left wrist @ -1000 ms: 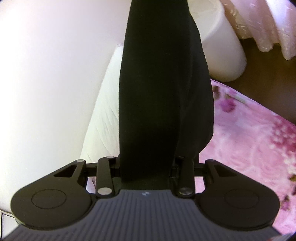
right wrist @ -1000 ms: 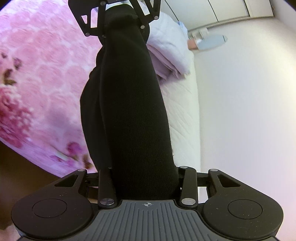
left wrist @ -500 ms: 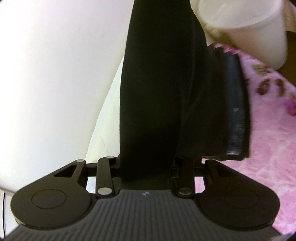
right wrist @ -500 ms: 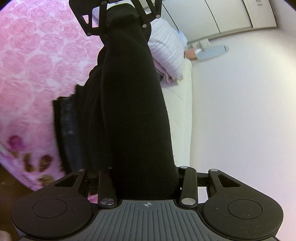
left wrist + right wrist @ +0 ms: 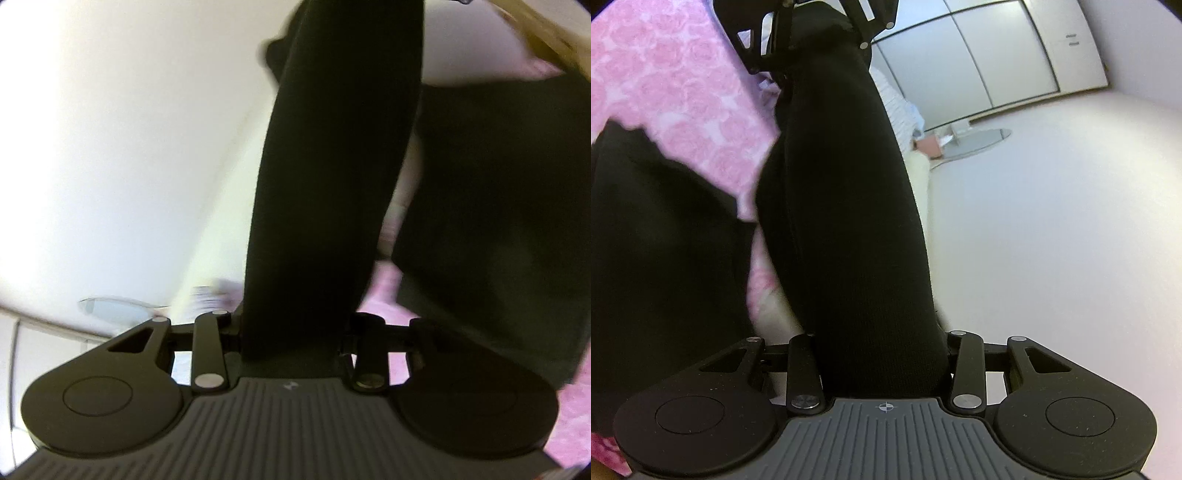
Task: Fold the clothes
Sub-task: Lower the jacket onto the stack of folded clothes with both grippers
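I see a black knit garment (image 5: 846, 221) stretched between my right gripper (image 5: 882, 369) and left gripper (image 5: 291, 343), each seemingly pinching it, above the pink rose-patterned bedspread (image 5: 672, 85).

You have a pink rose-patterned bedspread (image 5: 676, 92), white wall (image 5: 1052, 240), pale wardrobe doors (image 5: 979, 66), and what may be striped bedding (image 5: 897, 103).

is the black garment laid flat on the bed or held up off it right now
Held up. The black garment runs as a taut band between the right gripper and left gripper, with its lower part hanging over the pink bedspread.
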The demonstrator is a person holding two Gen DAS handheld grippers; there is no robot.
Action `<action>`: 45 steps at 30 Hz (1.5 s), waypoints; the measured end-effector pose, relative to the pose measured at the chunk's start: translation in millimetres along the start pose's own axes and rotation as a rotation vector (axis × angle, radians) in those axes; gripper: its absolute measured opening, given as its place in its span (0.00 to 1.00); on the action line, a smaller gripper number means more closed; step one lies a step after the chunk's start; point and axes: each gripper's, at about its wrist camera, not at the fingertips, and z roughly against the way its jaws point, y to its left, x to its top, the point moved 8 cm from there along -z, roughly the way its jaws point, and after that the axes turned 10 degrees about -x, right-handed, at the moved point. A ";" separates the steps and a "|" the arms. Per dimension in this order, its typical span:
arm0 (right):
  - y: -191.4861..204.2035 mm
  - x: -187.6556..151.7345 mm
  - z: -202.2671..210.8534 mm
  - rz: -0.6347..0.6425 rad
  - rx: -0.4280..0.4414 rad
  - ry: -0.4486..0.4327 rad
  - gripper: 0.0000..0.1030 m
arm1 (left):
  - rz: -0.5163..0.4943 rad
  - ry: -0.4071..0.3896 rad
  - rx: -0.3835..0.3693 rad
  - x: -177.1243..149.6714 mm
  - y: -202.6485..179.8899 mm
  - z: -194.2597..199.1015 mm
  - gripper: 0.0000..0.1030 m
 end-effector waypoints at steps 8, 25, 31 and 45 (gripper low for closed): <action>126.1 -52.7 6.2 -0.004 0.170 0.063 0.44 | -0.098 0.032 -0.137 -21.1 -123.2 -43.3 0.36; 102.9 -53.2 -2.4 0.043 0.339 0.187 0.48 | -0.130 0.033 -0.145 -48.3 -121.0 -36.1 0.39; 122.4 -39.0 -11.1 0.042 0.343 0.185 0.48 | -0.132 0.021 -0.146 -58.2 -121.0 -34.3 0.40; 140.4 -40.3 11.6 0.047 0.306 0.170 0.49 | -0.157 -0.021 -0.112 -105.2 -127.1 -17.4 0.40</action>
